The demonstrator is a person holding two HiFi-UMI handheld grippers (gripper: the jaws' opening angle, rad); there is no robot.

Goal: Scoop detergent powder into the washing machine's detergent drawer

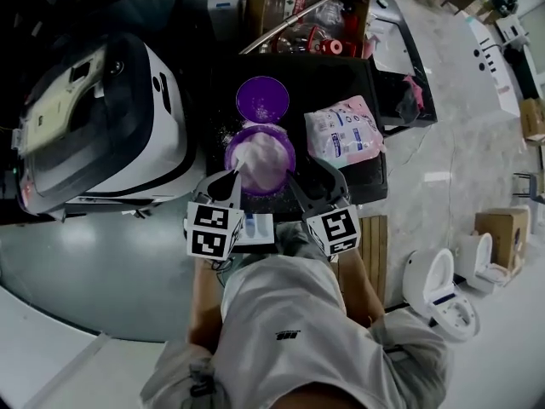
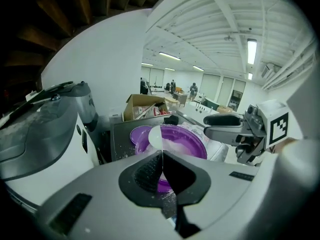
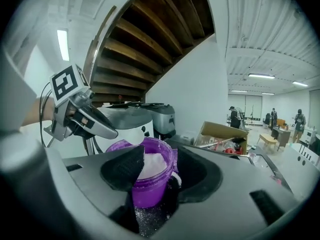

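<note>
My right tongs (image 3: 152,171) are pinching the wall of the purple tub (image 1: 260,158), which is standing upright, mouth up, white powder inside, near the desk's (image 1: 336,79) front edge. My left tongs (image 2: 161,171) are pressing together on the thin scoop (image 2: 154,137), its handle running away from me, bowl over the tub's left rim. The lid (image 1: 262,99) is lying just behind; the washing machine (image 1: 102,122) is sitting to the left.
</note>
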